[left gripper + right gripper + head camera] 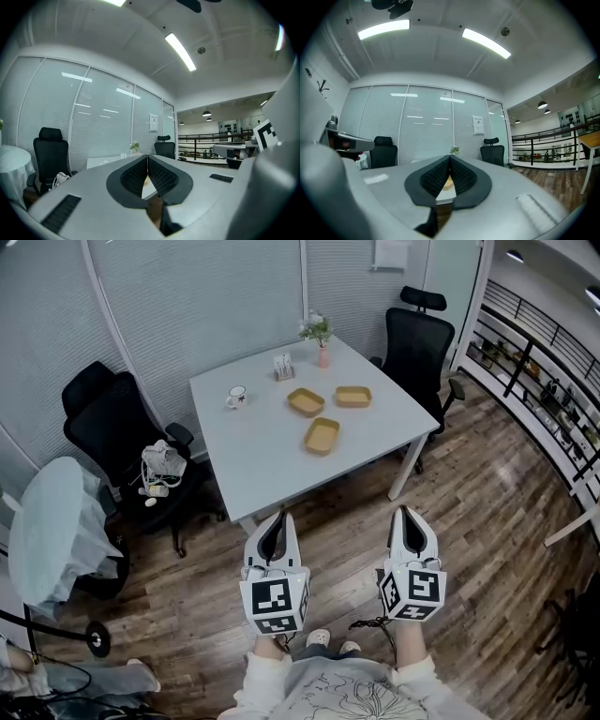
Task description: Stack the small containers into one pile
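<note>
Three to stack, all apart on the tabletop (253,451): front container (322,435) nearest, left rear container (306,401) and right rear container (353,396) side by side behind it. Nothing piled yet; step in hand looks like the approach. Move in closer first, since both claws hang well short of the tabletop edge. Open one claw before reaching, pinch the front container by its rim, lift clear, then lower squarely into a rear one. Left claw (277,516): pads pressed together, nothing between, touching nothing. Right claw (405,513): likewise fully closed and empty.
</note>
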### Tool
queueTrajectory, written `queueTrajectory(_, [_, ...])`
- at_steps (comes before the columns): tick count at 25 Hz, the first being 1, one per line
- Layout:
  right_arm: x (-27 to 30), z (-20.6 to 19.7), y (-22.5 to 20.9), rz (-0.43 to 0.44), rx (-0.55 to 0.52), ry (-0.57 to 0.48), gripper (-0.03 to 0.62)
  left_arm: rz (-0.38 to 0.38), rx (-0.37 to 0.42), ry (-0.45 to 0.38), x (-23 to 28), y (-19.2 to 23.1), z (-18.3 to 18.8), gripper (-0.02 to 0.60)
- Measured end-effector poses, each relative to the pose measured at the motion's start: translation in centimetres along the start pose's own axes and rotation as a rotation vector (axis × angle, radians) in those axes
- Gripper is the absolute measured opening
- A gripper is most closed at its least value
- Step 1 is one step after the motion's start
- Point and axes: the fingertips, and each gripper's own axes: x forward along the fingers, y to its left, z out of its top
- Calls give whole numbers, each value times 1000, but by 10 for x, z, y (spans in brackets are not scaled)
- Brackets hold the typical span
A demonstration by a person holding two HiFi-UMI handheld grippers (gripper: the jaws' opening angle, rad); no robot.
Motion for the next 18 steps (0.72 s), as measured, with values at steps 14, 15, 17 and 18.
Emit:
queueTrajectory(14, [38,-30,16,-43,45,56,12,-34,1,46,34,31,-16,6])
queueTrajectory(15, [42,-31,16,-42,41,61,11,-33,-7,46,38,34,-16,6])
queueTrajectory(17, [52,-34,15,-38,36,69,12,-31,-16,49,47,36,-18,6])
queueTrajectory(18, [57,-37,13,-36,36,74,12,-30,-17,54,52,37,-21,6])
